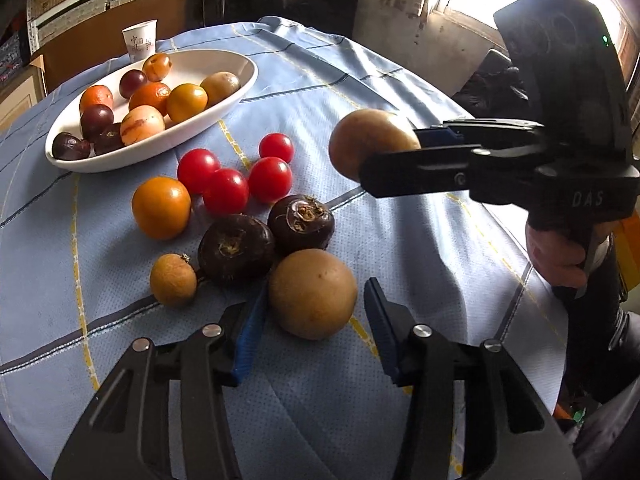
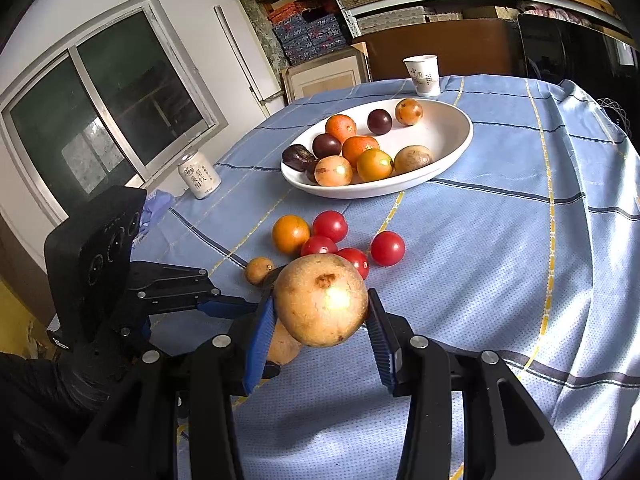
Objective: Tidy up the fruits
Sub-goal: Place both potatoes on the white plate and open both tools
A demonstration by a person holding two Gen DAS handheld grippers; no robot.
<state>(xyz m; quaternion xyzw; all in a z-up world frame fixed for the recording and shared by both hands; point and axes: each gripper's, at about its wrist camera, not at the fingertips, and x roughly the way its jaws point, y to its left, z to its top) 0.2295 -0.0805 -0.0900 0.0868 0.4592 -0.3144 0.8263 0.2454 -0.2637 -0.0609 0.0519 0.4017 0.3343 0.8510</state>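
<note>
The right gripper (image 2: 320,320) clamps a brown round fruit (image 2: 320,300) above the tablecloth (image 2: 500,240); the left gripper (image 1: 312,312) straddles a second brown fruit (image 1: 312,294) on the cloth, pads not yet pressing. Both look firm, light and smooth (likely to roll), so pinch across the widest middle

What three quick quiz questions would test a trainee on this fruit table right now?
1. True or false: the right gripper holds a red tomato.
2. How many red tomatoes lie on the cloth, outside the white bowl?
3. The brown fruit between the left gripper fingers is: A in the bowl, B on the cloth, C lifted.
Key: 1 false, it holds a second brown fruit; 2 four; 3 B.
</note>
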